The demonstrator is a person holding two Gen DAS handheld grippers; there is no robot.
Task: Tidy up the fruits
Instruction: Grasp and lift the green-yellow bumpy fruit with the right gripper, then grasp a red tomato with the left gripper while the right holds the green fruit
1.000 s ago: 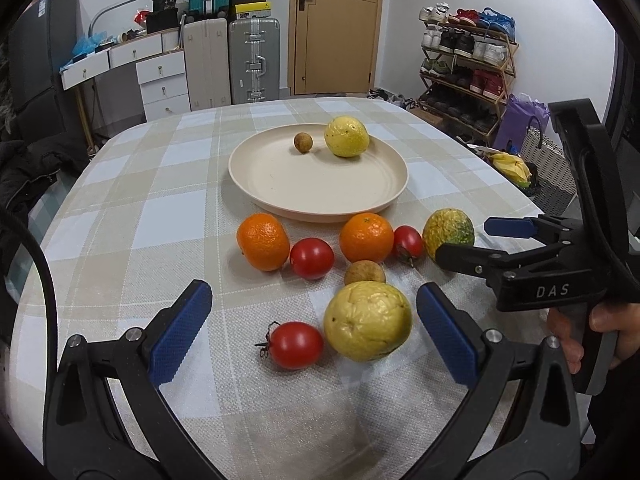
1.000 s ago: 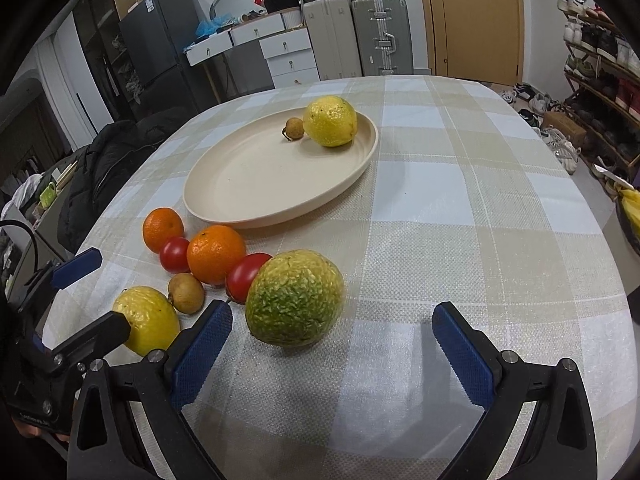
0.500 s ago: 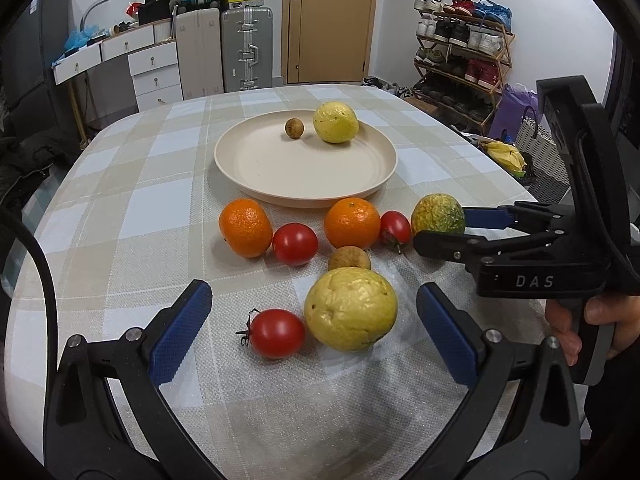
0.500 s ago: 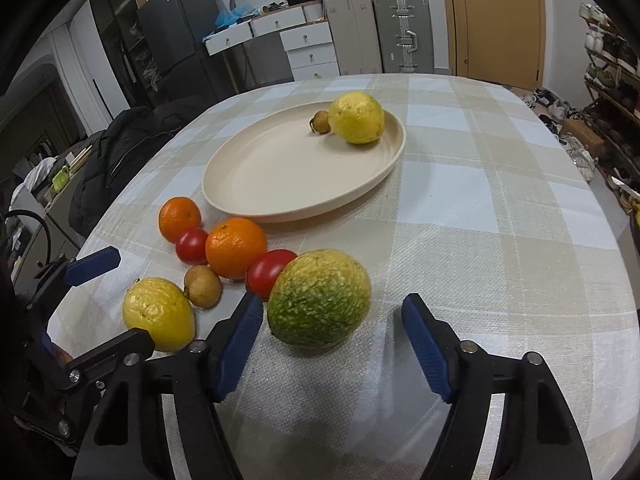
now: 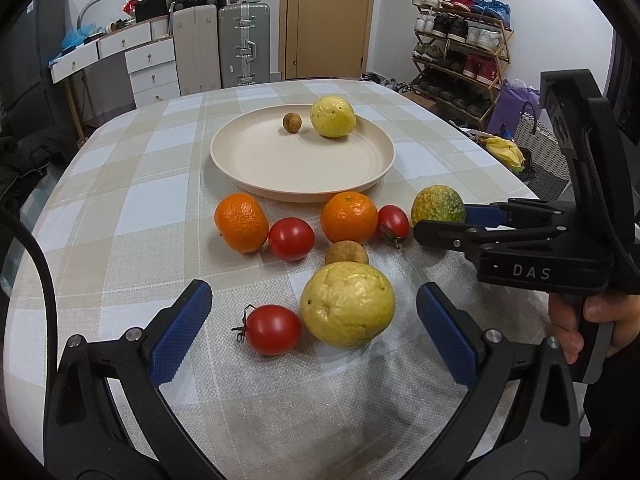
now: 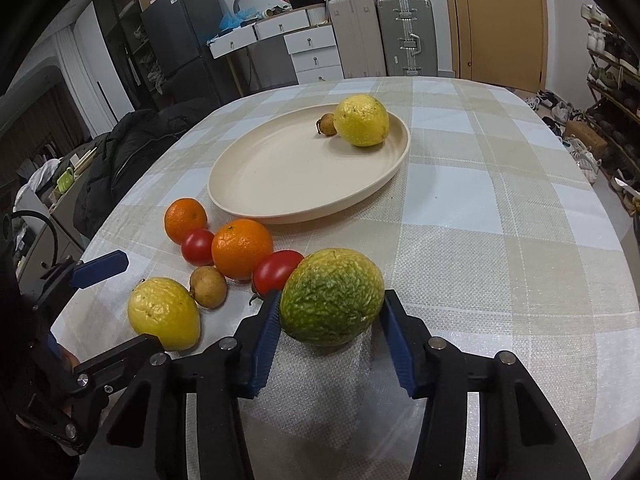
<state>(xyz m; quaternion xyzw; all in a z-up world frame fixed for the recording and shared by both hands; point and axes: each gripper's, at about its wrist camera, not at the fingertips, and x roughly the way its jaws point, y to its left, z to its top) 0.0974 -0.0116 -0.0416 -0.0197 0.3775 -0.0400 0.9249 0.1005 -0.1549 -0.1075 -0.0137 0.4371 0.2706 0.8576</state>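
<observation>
Your left gripper [image 5: 314, 326] stood wide open; wrinkled yellow fruit [image 5: 347, 304] and tomato [image 5: 274, 329] lay between its fingers.

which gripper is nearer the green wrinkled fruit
Right. The right gripper jaws, just closing, flank the green wrinkled fruit; the left gripper sits back, around a yellow fruit.

Wrinkled green-yellow round fruit [image 6: 332, 296] on checked cloth, beside small red tomato [image 6: 276, 270], oranges, yellow fruit on cream plate [image 6: 280, 196]
</observation>
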